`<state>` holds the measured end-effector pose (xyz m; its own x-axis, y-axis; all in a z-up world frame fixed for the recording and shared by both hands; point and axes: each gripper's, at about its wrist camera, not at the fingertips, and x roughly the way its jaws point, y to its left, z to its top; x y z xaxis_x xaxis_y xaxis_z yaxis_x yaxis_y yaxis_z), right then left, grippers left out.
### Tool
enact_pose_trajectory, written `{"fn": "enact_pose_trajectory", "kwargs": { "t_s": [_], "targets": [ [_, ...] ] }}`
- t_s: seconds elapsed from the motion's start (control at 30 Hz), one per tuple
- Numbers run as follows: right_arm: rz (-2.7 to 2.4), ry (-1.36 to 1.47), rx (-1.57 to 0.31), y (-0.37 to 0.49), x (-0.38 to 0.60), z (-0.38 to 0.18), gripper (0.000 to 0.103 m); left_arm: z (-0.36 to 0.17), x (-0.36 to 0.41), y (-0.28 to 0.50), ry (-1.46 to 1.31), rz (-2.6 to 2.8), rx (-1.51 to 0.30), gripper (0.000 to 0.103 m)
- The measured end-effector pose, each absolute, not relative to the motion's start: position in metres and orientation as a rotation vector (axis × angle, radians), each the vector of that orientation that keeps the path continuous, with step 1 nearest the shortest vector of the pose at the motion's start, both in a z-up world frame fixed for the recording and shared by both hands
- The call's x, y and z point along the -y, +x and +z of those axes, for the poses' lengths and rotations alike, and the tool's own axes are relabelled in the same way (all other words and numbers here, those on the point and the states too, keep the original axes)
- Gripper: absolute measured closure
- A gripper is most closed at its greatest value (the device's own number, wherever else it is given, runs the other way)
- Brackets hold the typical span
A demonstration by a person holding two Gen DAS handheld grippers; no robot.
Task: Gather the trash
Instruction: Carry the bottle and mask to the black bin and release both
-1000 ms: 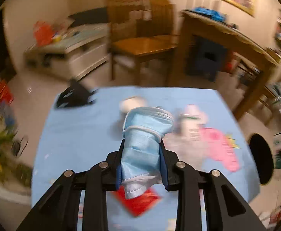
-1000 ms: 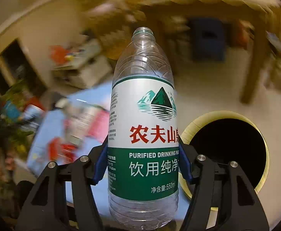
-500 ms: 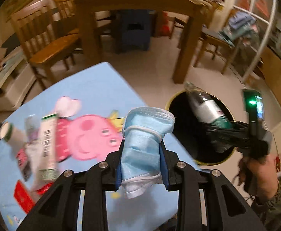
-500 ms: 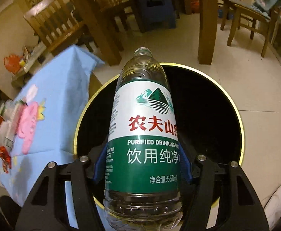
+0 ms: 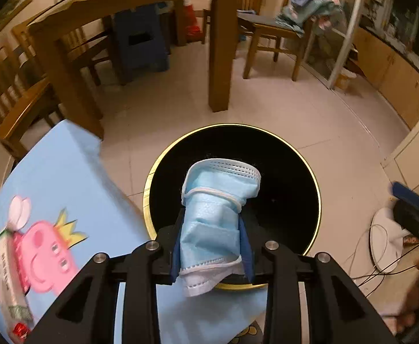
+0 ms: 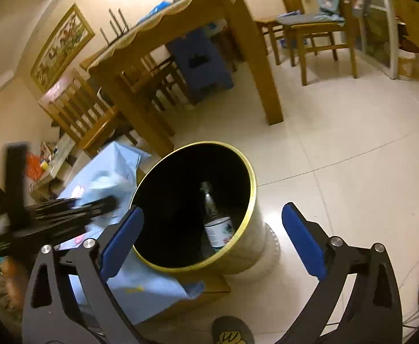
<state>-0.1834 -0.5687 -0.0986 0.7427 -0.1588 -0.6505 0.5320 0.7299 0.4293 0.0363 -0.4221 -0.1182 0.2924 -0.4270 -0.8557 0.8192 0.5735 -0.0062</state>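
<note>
My left gripper (image 5: 212,239) pinches the crumpled face mask (image 5: 218,215) between its pads, held right over the mouth of the bin (image 5: 314,189) so a release should drop it in. My right gripper (image 6: 212,240), off to the side, has just spread its jaws wide and is empty; the bottle (image 6: 218,223) lies inside the bin ahead of it. The table's blue cloth (image 5: 66,172) sits just left; nothing blocks the drop.
</note>
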Motion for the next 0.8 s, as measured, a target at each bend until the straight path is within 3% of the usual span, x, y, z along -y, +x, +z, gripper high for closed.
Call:
{"fn": "enact_pose_trajectory", "kwargs": {
  "t_s": [0.1, 0.17, 0.27, 0.5, 0.63, 0.8],
  "targets": [
    [-0.436, 0.660, -0.617, -0.204, 0.577, -0.092, 0.006, -0.127, 0.440, 0.029, 0.511, -0.883, -0.942, 0.066],
    [-0.446, 0.674, -0.609, -0.210, 0.582, -0.092, 0.006, -0.130, 0.446, 0.025, 0.524, -0.868, -0.924, 0.047],
    [-0.450, 0.679, -0.603, -0.219, 0.587, -0.092, 0.006, -0.125, 0.444, 0.019, 0.531, -0.863, -0.884, 0.033],
    [-0.438, 0.685, -0.603, -0.217, 0.579, -0.093, 0.006, -0.119, 0.435, 0.019, 0.546, -0.846, -0.866, 0.028],
    [-0.443, 0.673, -0.590, -0.216, 0.570, -0.085, 0.006, -0.123, 0.446, 0.021, 0.577, -0.881, -0.861, 0.017],
    [-0.464, 0.665, -0.562, -0.224, 0.563, -0.070, 0.006, -0.117, 0.430, 0.029, 0.524, -0.851, -0.895, 0.018]
  ]
}}
